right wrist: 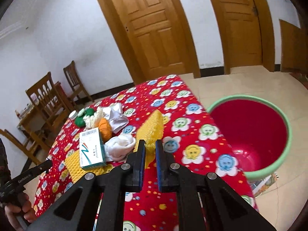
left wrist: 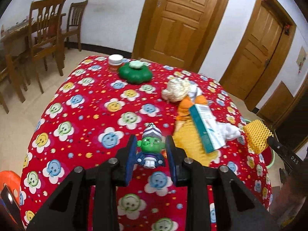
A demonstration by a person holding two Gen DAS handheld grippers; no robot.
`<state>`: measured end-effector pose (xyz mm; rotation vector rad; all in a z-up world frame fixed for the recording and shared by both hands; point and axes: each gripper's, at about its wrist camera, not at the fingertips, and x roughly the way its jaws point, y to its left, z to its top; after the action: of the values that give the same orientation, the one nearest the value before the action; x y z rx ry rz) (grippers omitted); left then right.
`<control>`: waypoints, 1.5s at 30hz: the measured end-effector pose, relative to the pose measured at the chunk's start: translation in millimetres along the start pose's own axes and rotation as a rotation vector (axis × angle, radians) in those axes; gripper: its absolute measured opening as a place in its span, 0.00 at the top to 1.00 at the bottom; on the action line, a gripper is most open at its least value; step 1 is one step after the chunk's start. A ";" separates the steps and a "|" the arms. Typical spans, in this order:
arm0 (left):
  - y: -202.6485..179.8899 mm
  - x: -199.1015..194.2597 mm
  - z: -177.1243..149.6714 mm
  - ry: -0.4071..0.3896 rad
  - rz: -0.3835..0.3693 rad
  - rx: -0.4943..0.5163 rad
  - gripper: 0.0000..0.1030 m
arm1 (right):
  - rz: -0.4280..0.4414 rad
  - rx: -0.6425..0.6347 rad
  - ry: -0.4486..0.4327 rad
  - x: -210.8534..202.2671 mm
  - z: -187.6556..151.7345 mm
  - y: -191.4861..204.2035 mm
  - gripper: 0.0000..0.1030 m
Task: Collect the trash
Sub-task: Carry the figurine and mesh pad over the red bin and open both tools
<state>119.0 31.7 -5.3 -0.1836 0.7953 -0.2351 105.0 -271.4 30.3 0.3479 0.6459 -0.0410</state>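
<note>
A: How do the two hands stand?

B: Both tilt down over the red flowered tablecloth [left wrist: 92, 104]. The left gripper [left wrist: 151, 154] grasps a small green-faced figurine [left wrist: 149, 150] between its blue pads; the toy stands upright, striped cap toward twelve o'clock, feet toward six. From the right wrist view, a hand [right wrist: 14, 209] at eight o'clock holds that gripper's black body.

A: And the right gripper?

B: The right gripper [right wrist: 150, 146] is clenched on a piece of yellow foam mesh [right wrist: 153, 129]. The mesh's long axis runs from the pads toward twelve o'clock, its far corner raised above the cloth.

A: Where is the rest of the trash?

B: At ten o'clock of the right gripper: a teal-and-white carton [right wrist: 92, 148] lying on more yellow mesh, long axis roughly twelve to six, a white sock [right wrist: 120, 148] just beside it, then crumpled paper [right wrist: 117, 118].

A: The bin?

B: The red bucket with a green rim [right wrist: 248, 134] sits on the floor at three o'clock, beside the table.
</note>
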 end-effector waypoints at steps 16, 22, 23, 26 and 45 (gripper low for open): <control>-69.8 -0.3 8.7 0.002 -0.112 0.139 0.71 | -0.058 0.094 -0.048 -29.6 0.6 -41.4 0.91; -104.5 11.2 11.2 0.035 -0.167 0.202 0.71 | -0.090 0.140 -0.066 -36.2 1.6 -63.5 0.91; -110.1 13.8 11.8 0.044 -0.178 0.208 0.71 | -0.096 0.149 -0.067 -37.1 1.8 -67.6 0.91; -134.3 22.3 13.4 0.062 -0.218 0.241 0.71 | -0.119 0.177 -0.073 -39.8 2.7 -81.4 0.91; -274.8 92.8 17.2 0.147 -0.362 0.402 0.71 | -0.245 0.300 -0.053 -22.9 2.3 -171.7 0.88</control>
<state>156.0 -256.1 11.9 0.0725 0.8411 -0.7497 63.2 -435.4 -6.7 0.5534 0.6281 -0.3832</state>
